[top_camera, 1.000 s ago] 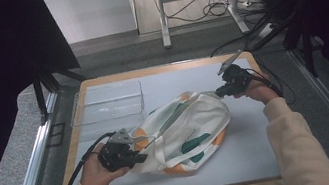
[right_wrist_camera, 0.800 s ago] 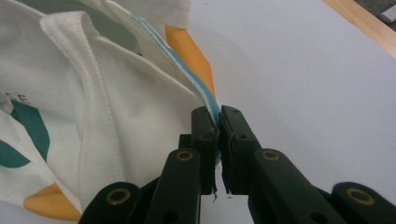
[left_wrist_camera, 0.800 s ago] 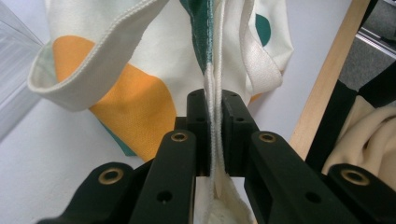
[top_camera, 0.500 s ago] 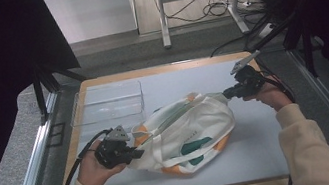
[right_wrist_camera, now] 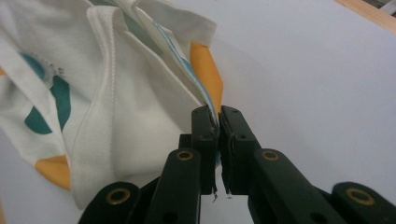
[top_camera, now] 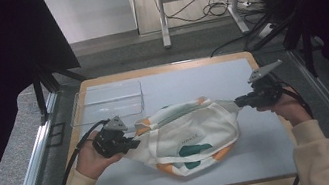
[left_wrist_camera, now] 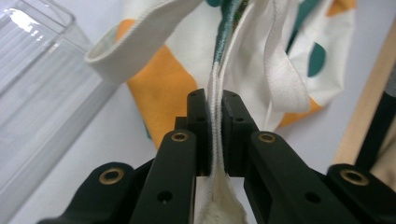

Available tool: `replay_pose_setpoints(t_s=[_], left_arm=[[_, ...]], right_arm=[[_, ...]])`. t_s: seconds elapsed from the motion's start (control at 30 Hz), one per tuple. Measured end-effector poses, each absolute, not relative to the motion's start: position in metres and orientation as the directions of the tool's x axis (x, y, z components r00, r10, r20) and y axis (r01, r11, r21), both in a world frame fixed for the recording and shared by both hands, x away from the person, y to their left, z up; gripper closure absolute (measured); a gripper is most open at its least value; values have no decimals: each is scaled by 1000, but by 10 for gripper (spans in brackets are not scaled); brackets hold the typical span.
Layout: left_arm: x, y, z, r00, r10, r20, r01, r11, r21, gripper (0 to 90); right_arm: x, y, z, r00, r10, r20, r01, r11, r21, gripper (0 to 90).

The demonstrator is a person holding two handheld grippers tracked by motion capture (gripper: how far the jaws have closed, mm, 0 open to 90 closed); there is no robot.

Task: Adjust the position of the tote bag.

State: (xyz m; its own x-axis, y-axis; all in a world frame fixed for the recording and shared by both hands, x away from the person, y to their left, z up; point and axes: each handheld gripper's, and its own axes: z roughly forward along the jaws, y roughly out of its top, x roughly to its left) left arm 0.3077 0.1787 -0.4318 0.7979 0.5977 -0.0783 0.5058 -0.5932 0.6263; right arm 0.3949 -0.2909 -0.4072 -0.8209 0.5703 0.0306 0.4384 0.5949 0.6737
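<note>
- The clear plastic tray (top_camera: 108, 102) sits on the worktop (top_camera: 264, 157) just beyond the bag's left end, apart from it.
- My left tongs (top_camera: 133, 142) are clenched on the white seam at the bag's left end; in the left gripper view the fabric is pinched flat between the jaws.
- The bag (top_camera: 188, 139), white with orange and teal patches, lies on the worktop's middle, stretched between my two tongs.
- My right tongs (top_camera: 239, 103) are clenched on the bag's right end, gripping its edge beside an orange patch.
</note>
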Motion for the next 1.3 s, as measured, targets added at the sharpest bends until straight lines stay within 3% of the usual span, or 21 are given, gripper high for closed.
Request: replay_pose_setpoints(t_s=[0.2, 0.43, 0.47, 0.5, 0.53, 0.57, 0.63, 0.8, 0.97, 1.07, 1.1, 1.13, 1.3], left_arm=[[323, 177, -432, 791, 608, -71, 512, -593, 621, 842], [333, 181, -431, 794, 600, -98, 517, -581, 628, 843], [333, 182, -431, 795, 598, -99, 517, -583, 627, 843], [333, 181, -432, 797, 596, -102, 517, -584, 626, 843], [333, 181, -432, 799, 594, -99, 514, -588, 625, 842], [332, 181, -432, 798, 595, -99, 516, -588, 623, 842], [331, 181, -433, 799, 594, -96, 512, -587, 627, 842], [332, 182, -434, 797, 596, -99, 513, -582, 631, 841], [331, 182, -434, 798, 595, -97, 510, -581, 634, 840], [331, 182, -434, 799, 594, -95, 508, -581, 636, 839], [331, 182, -435, 797, 596, -96, 510, -579, 636, 840], [332, 182, -435, 797, 596, -98, 511, -578, 637, 839], [334, 181, -434, 795, 599, -95, 510, -574, 641, 838]], right_arm=[[376, -304, -411, -803, 594, 44, 448, 554, 701, 889], [368, -319, -416, -782, 622, 45, 463, 530, 711, 869], [369, -318, -419, -781, 624, 33, 460, 538, 706, 809], [369, -318, -419, -781, 624, 33, 460, 538, 706, 809], [372, -315, -421, -780, 626, 14, 449, 545, 708, 660], [372, -315, -421, -780, 626, 14, 449, 545, 708, 660], [375, -310, -422, -767, 641, -10, 447, 546, 708, 530], [383, -296, -423, -787, 618, -7, 440, 569, 694, 454], [393, -283, -430, -800, 600, 0, 453, 604, 655, 481], [396, -279, -435, -806, 592, 11, 456, 610, 648, 592], [397, -278, -436, -809, 587, 23, 461, 610, 645, 703], [397, -277, -437, -804, 594, 24, 470, 610, 637, 748], [395, -279, -437, -800, 598, 38, 481, 603, 637, 798]])
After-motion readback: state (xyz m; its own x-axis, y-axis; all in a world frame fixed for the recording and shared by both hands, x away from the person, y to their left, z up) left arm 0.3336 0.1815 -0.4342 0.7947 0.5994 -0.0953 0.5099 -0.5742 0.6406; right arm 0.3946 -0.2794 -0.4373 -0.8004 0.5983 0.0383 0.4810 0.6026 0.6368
